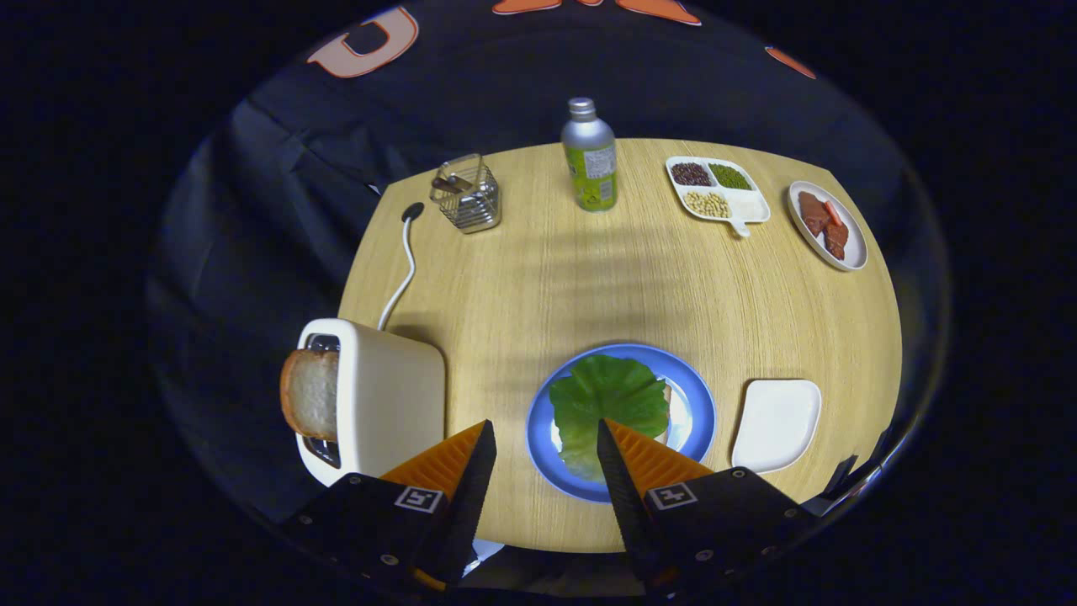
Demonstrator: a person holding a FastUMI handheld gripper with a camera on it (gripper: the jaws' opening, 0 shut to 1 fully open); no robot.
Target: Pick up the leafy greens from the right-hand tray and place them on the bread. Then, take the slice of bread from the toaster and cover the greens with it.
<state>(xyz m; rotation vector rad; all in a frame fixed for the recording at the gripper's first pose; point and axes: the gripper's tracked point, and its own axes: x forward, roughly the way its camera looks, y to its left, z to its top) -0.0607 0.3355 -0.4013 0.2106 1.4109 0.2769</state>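
Cream-white plastic toaster [374, 404], lower left of the frame, stands at the table's left edge with a browned slice of bread [310, 393] projecting from its slot; its white cord [404, 271] runs up toward a wire mesh basket [467, 195]. Centre bottom, the gripper [545, 439] hangs with its fingers spread wide and nothing between them. Just ahead of the fingertips, the flat green lettuce leaf [607, 404] already lies on the lower bread slice [665, 421], mostly hidden, on a round blue plate [701, 404]. Lower right, the white rounded tray [778, 423] holds nothing. Upper centre to upper right stand a silver metal bottle [590, 156], a divided white dish of beans [717, 189] and a small white plate of reddish-brown pieces [829, 225].

Risks, as judged: the toaster sits close to the table edge, so a sideways pull on the slice could tip or shove it off; a hard squeeze could crush the bread; lowering it off-centre could drag the leaf off. Bare wood [589, 278] mid-table gives ample room for the swing from toaster to plate.
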